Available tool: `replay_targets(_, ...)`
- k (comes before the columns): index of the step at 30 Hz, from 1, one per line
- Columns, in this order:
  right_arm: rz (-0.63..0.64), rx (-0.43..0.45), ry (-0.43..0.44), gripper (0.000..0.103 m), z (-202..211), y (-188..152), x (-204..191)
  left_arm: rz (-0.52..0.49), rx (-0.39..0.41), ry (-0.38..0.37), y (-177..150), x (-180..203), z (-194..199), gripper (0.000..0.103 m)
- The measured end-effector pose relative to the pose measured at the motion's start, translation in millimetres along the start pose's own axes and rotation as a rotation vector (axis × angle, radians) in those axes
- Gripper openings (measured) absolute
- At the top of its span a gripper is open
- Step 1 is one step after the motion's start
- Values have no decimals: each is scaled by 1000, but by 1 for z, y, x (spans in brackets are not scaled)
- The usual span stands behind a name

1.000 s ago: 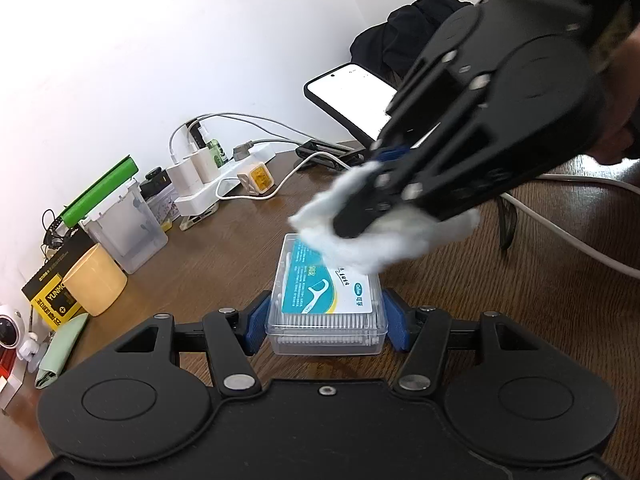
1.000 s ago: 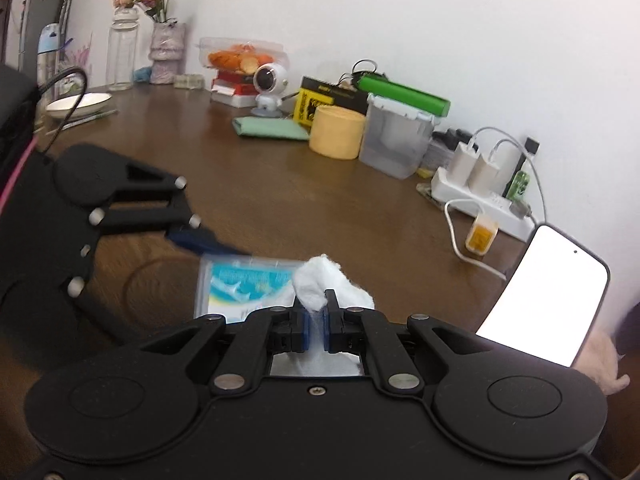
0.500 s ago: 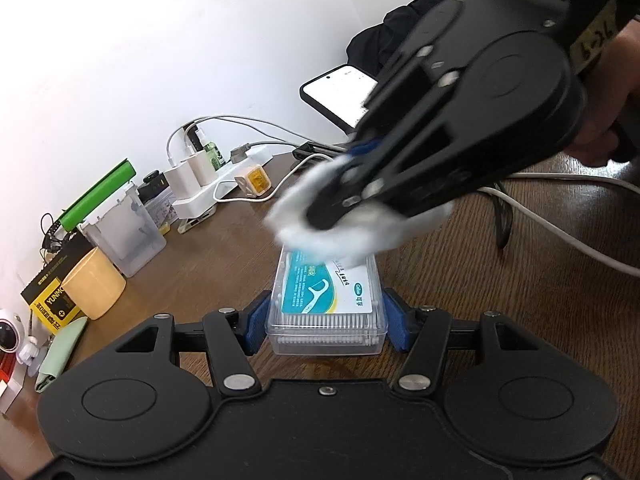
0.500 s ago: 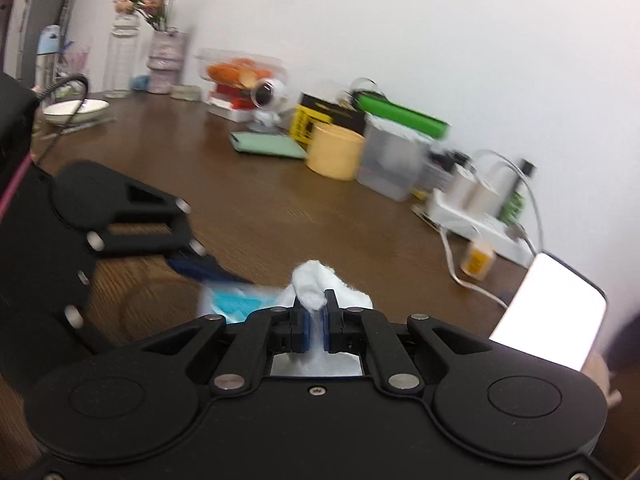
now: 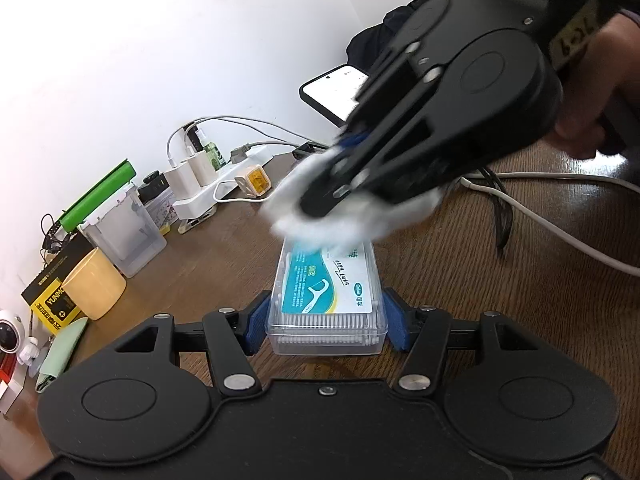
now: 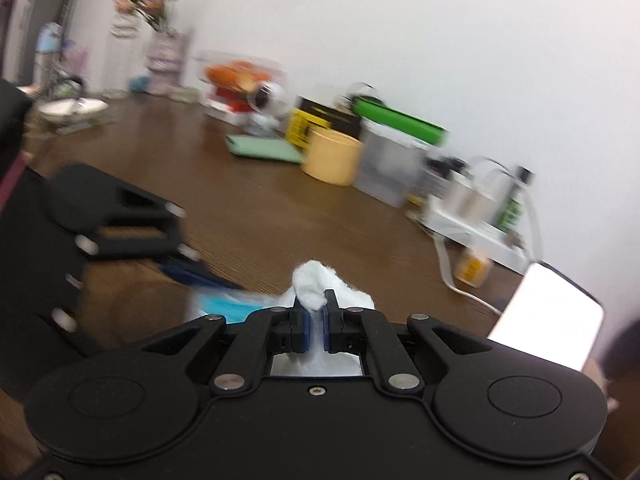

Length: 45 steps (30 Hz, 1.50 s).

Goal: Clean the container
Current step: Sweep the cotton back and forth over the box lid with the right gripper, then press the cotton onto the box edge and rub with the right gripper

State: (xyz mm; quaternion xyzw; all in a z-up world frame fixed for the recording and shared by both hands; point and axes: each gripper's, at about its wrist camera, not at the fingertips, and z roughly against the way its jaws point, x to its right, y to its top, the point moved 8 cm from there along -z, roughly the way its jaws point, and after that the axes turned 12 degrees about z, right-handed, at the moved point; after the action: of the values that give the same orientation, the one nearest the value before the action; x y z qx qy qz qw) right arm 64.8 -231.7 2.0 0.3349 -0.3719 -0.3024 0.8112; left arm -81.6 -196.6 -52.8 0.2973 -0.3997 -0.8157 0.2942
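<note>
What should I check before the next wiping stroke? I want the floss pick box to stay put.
1. Left tongs clamp the floss pick box from both sides: ok.
2. Box sits flat on the table: ok.
3. Right tongs grip the white wipe: ok.
4. Wipe touches the lid's far end: ok.
5. Near part of the lid free of dirt: cannot tell.
6. White cable lies clear of the box: ok.
</note>
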Motion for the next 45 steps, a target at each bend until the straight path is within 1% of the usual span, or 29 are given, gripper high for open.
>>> replay_targets(3, -18, -36, 23, 6, 10, -14, 6, 0, 0, 0, 0, 0, 0, 57)
replay_targets(4, -22, -38, 50, 6, 13, -15, 2, -1, 0, 1, 0, 0, 0, 57)
replay_targets(7, -28, -17, 173, 6, 19, -10, -22, 2, -1, 0, 0, 1, 1, 57)
replay_targets(9, -15, 10, 204, 6, 17, 0, -37, 4, -2, -2, 0, 1, 1, 57)
replay_targets(11, 1, 40, 187, 6, 10, 11, -42, 7, -3, -3, 0, 1, 1, 57)
replay_targets(13, 2, 49, 134, 6, 1, 18, -34, 4, -2, -1, 0, 1, 2, 57)
replay_targets(16, 14, 3, 40, 6, -9, 11, -14, 2, -1, 1, -1, 2, 2, 57)
replay_targets(18, 7, -37, 24, 6, -6, -2, -2, -1, 0, 1, -1, 3, 3, 57)
replay_targets(20, 3, -70, 44, 6, 1, -15, 0, 1, -1, -1, -1, 3, 3, 57)
replay_targets(22, -10, -80, 96, 6, 8, -20, -8, 3, -1, -3, -1, 4, 3, 57)
replay_targets(26, -27, -15, 187, 6, 13, -3, -35, 8, -3, -4, -2, 4, 4, 57)
replay_targets(28, -9, 16, 173, 6, 6, 7, -39, 15, -6, -7, -2, 4, 5, 58)
replay_targets(30, -3, 22, 122, 6, -2, 11, -31, 12, -5, -3, -2, 4, 5, 58)
replay_targets(32, 5, -4, 56, 6, -6, 6, -18, 6, -3, 0, -2, 5, 6, 57)
replay_targets(34, 1, -35, 34, 6, -4, -2, -8, 8, -3, -3, -2, 5, 6, 57)
replay_targets(35, -8, -47, 48, 6, -1, -8, -6, 9, -3, -4, -2, 5, 6, 57)
replay_targets(38, -43, -48, 129, 6, 10, -16, -14, 1, -1, -2, -2, 7, 7, 57)
replay_targets(41, -42, 10, 202, 6, 15, -2, -35, 3, -2, -3, -2, 7, 8, 57)
replay_targets(43, -24, 42, 203, 6, 9, 9, -42, 5, -3, -3, -2, 8, 9, 58)
replay_targets(45, -12, 52, 162, 6, 2, 15, -36, 6, -3, -3, -2, 8, 9, 57)
